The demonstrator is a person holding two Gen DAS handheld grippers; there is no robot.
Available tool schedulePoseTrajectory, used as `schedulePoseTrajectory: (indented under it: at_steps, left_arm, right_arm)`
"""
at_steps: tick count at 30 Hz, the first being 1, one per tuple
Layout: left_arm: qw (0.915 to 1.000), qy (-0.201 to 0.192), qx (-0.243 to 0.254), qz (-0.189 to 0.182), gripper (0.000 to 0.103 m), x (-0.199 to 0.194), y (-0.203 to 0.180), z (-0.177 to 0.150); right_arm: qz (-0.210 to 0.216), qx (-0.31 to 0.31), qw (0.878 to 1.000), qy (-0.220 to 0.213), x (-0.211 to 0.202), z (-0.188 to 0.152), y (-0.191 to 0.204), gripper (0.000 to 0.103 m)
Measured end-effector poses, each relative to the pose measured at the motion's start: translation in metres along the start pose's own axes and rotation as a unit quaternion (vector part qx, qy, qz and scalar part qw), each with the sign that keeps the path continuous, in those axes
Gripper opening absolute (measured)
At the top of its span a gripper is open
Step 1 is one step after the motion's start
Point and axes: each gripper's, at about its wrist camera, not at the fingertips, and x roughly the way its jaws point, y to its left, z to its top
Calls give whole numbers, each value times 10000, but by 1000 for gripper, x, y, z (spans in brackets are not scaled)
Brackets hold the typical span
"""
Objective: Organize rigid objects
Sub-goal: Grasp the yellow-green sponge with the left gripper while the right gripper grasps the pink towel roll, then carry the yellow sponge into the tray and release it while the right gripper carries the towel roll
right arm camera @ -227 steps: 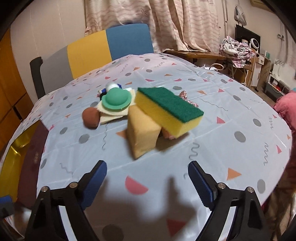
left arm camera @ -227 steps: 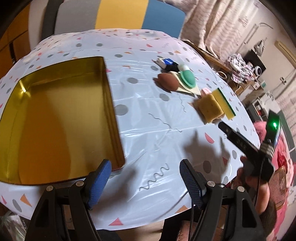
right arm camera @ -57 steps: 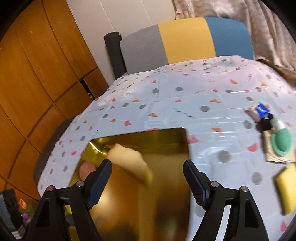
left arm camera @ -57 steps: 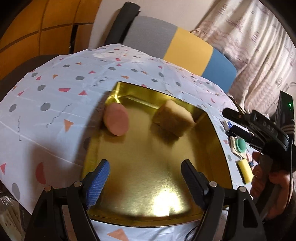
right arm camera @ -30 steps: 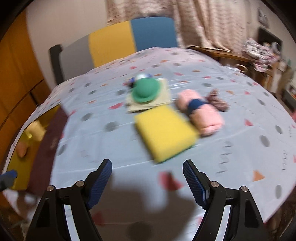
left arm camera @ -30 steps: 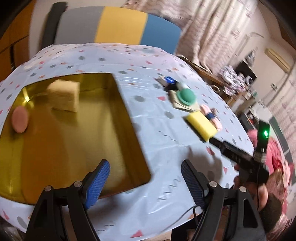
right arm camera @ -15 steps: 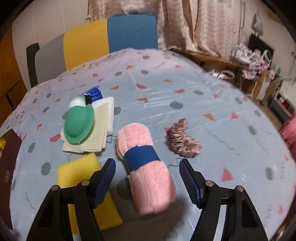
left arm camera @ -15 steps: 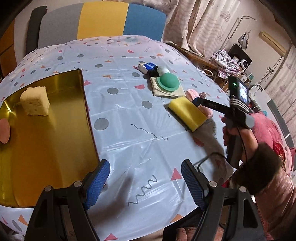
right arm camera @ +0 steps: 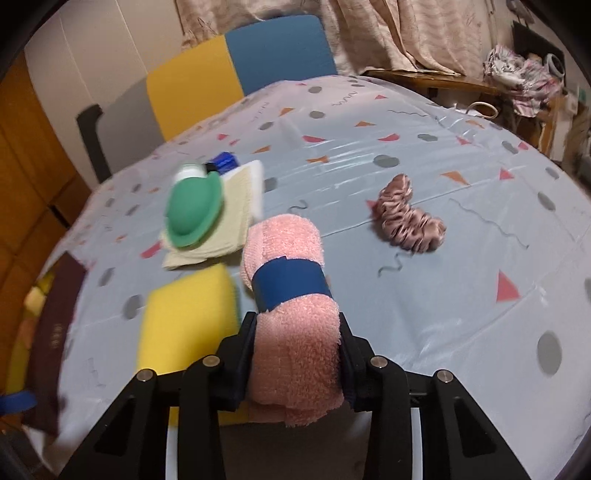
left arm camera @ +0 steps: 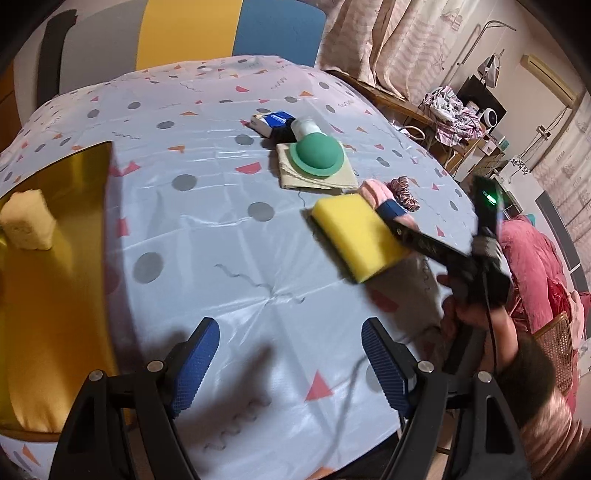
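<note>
A rolled pink towel with a blue band point(right arm camera: 291, 295) lies on the patterned tablecloth, and my right gripper point(right arm camera: 295, 332) is closing on its near end, the pads touching both sides. In the left wrist view that gripper point(left arm camera: 391, 218) reaches over the yellow sponge point(left arm camera: 358, 232) to the towel point(left arm camera: 373, 188). My left gripper point(left arm camera: 288, 332) hangs open above bare cloth near the table's front edge, holding nothing. The gold tray point(left arm camera: 55, 295) at the left holds a beige sponge block point(left arm camera: 27, 221).
A green dome point(left arm camera: 317, 151) rests on a folded cream cloth point(left arm camera: 317, 179), with a blue box point(left arm camera: 273, 120) and a white cap point(left arm camera: 304, 125) behind it. A striped scrunchie point(right arm camera: 410, 218) lies right of the towel. A chair point(left arm camera: 184, 33) stands beyond the table.
My right gripper has come down onto the pink towel roll and its jaws have narrowed around it. The left gripper has swung right, away from the tray.
</note>
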Motion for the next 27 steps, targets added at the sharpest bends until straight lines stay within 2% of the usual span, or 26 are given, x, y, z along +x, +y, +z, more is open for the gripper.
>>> schedulePoseTrajectory:
  at_steps: [5, 10, 13, 19, 27]
  left_arm:
    - [9993, 256, -253, -105, 80, 29, -12, 20]
    - [9978, 433, -435, -261, 80, 57, -30, 39]
    - [9979, 419, -455, -207, 80, 72, -44, 54]
    - [9991, 379, -178, -70, 80, 105, -76, 81]
    - [9983, 530, -150, 165, 82, 136, -80, 86]
  right_arm:
    - [-548, 178, 9972, -477, -15, -11, -13, 38]
    - [-471, 919, 9925, -660, -18, -17, -43, 38]
    - [-472, 894, 9923, -717, -18, -16, -44, 38]
    - [-408, 959, 9913, -808, -17, -17, -47, 38]
    - [-319, 1038, 9903, -872, -18, -19, -51, 38]
